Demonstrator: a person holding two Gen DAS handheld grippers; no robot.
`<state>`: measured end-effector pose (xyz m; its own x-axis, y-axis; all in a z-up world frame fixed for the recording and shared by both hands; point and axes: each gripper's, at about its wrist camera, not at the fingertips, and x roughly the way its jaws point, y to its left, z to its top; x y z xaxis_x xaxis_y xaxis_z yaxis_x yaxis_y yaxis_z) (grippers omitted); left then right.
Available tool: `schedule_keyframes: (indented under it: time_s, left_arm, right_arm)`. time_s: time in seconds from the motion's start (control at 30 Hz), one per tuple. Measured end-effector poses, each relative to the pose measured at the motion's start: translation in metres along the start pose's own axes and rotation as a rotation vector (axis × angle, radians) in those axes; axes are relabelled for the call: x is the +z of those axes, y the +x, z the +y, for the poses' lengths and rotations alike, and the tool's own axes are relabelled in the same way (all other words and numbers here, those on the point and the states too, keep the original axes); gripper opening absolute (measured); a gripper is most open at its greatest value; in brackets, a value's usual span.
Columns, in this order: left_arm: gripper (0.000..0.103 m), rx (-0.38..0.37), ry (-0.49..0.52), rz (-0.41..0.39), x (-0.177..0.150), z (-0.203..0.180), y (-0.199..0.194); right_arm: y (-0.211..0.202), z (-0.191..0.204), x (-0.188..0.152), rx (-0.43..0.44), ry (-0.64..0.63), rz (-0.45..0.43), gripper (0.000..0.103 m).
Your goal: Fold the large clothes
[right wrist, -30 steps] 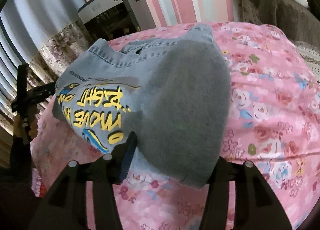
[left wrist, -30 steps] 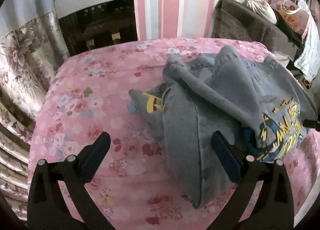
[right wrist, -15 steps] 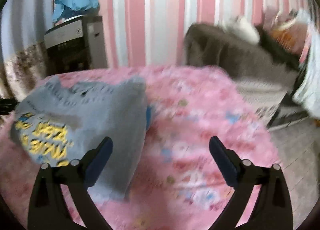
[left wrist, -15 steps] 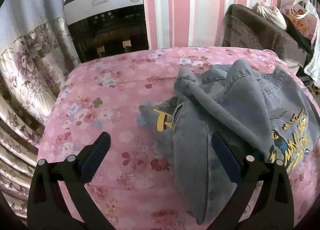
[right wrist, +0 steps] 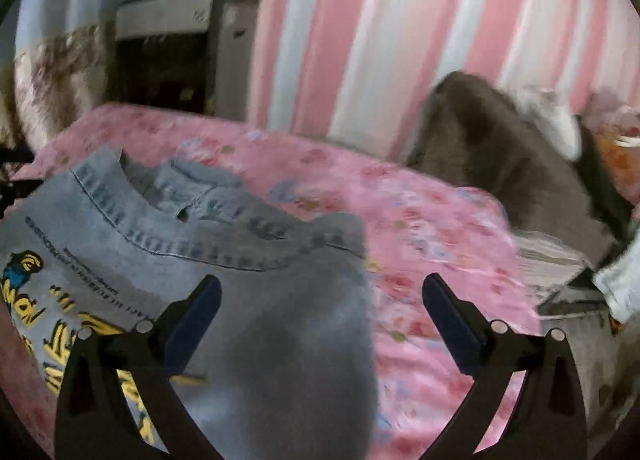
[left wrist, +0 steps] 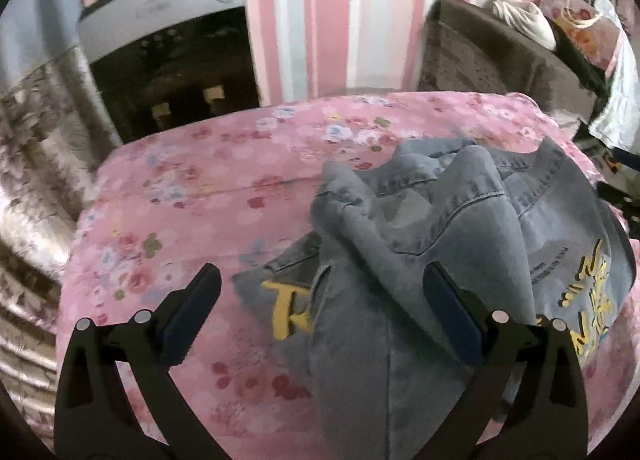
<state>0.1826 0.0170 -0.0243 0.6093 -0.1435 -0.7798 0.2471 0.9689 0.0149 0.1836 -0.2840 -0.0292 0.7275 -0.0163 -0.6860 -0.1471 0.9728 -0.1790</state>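
A grey-blue denim jacket (left wrist: 440,260) with yellow lettering lies crumpled on the pink floral bedspread (left wrist: 192,188). My left gripper (left wrist: 320,312) is open and empty, hovering above the jacket's left part, its right finger (left wrist: 452,316) over the denim. In the right wrist view the jacket (right wrist: 200,252) fills the lower left, collar up. My right gripper (right wrist: 320,316) is open and empty above the jacket's right edge, its right finger (right wrist: 452,316) over the bedspread (right wrist: 420,228).
A black and white water dispenser (left wrist: 172,44) stands behind the bed against the pink striped wall. A brown sofa (left wrist: 500,48) with piled cloths is at the right. Floral curtains (left wrist: 28,148) hang at the left.
My right gripper let go of the jacket, opened and pulled back, swinging right. My left gripper stayed open and moved closer over the jacket.
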Motion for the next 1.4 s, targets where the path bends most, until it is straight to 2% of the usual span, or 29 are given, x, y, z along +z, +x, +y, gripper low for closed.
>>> schedule_keyframes:
  time_s: [0.03, 0.1, 0.13, 0.17, 0.23, 0.27, 0.3, 0.37, 0.47, 0.53, 0.6, 0.67, 0.7, 0.83, 0.93, 0.97, 1.0, 1.03, 1.07, 1.1, 1.2, 1.27, 1.33, 1.4]
  left_arm:
    - [0.1, -0.008, 0.01, 0.007, 0.001, -0.002, 0.004]
    - [0.1, -0.028, 0.031, 0.025, 0.003, -0.005, 0.013]
    - [0.1, -0.038, 0.038, 0.037, 0.004, -0.006, 0.018]
    - [0.1, -0.046, 0.042, 0.049, 0.005, -0.006, 0.022]
    - [0.1, -0.066, 0.045, 0.069, 0.007, -0.005, 0.03]
    - [0.1, -0.071, 0.041, 0.074, 0.008, -0.005, 0.032]
    - [0.1, -0.073, 0.039, 0.076, 0.01, -0.004, 0.034]
    - [0.1, -0.066, 0.037, 0.068, 0.015, -0.003, 0.034]
    - [0.1, -0.043, 0.04, 0.041, 0.023, 0.0, 0.029]
    - [0.1, -0.038, 0.035, 0.027, 0.028, 0.002, 0.026]
    - [0.1, -0.052, 0.028, 0.03, 0.032, 0.003, 0.026]
    - [0.1, -0.107, 0.036, 0.062, 0.034, 0.0, 0.033]
    - [0.1, -0.139, 0.052, 0.082, 0.035, -0.003, 0.038]
    - [0.1, -0.222, 0.098, 0.181, 0.04, -0.02, 0.067]
    - [0.096, -0.238, 0.159, 0.219, 0.047, -0.034, 0.082]
    - [0.082, -0.24, 0.185, 0.227, 0.048, -0.04, 0.083]
    - [0.059, -0.238, 0.23, 0.242, 0.049, -0.048, 0.087]
    - [0.048, -0.209, 0.269, 0.261, 0.05, -0.055, 0.091]
    - [0.028, -0.169, 0.305, 0.271, 0.05, -0.06, 0.095]
    - [0.019, -0.158, 0.323, 0.273, 0.051, -0.062, 0.096]
    - [0.009, -0.156, 0.327, 0.223, 0.056, -0.058, 0.085]
    - [0.007, -0.168, 0.285, 0.172, 0.064, -0.047, 0.071]
    - [0.005, -0.199, 0.168, 0.089, 0.078, -0.02, 0.05]
    - [0.005, -0.249, 0.046, 0.048, 0.089, 0.01, 0.043]
  right_arm:
    - [0.011, -0.001, 0.0, 0.015, 0.005, 0.037, 0.099]
    - [0.033, -0.003, -0.003, 0.033, 0.01, 0.131, 0.086]
    - [0.042, -0.004, -0.007, 0.056, 0.013, 0.18, 0.059]
    - [0.043, -0.003, -0.011, 0.051, 0.012, 0.195, 0.047]
    - [0.045, 0.0, -0.016, 0.036, -0.021, 0.191, 0.038]
    - [0.044, 0.001, -0.016, 0.024, -0.038, 0.182, 0.024]
    - [0.041, 0.002, -0.016, 0.031, -0.051, 0.169, 0.022]
    - [0.03, -0.002, -0.012, 0.045, -0.058, 0.118, 0.011]
    - [0.002, -0.028, -0.003, 0.085, 0.059, -0.031, 0.01]
    - [-0.009, -0.054, -0.004, 0.14, 0.212, -0.121, 0.01]
    - [0.005, -0.073, -0.013, 0.16, 0.318, -0.085, 0.01]
    - [0.022, -0.08, -0.024, 0.165, 0.349, -0.035, 0.01]
    - [0.03, -0.08, -0.03, 0.175, 0.356, -0.005, 0.01]
    - [0.031, -0.073, -0.037, 0.174, 0.35, -0.007, 0.011]
    - [0.032, -0.069, -0.035, 0.152, 0.329, -0.005, 0.012]
    - [0.033, -0.067, -0.036, 0.144, 0.318, -0.005, 0.012]
    - [0.033, -0.068, -0.035, 0.139, 0.312, -0.005, 0.012]
    - [0.033, -0.068, -0.037, 0.137, 0.313, -0.007, 0.012]
    - [0.033, -0.069, -0.037, 0.138, 0.316, -0.01, 0.012]
    - [0.032, -0.069, -0.037, 0.137, 0.319, -0.017, 0.012]
    - [0.025, -0.068, -0.036, 0.128, 0.306, -0.043, 0.012]
    - [0.016, -0.068, -0.032, 0.129, 0.302, -0.077, 0.012]
    - [0.006, -0.074, -0.025, 0.132, 0.324, -0.118, 0.012]
    - [0.004, -0.086, -0.019, 0.119, 0.36, -0.144, 0.012]
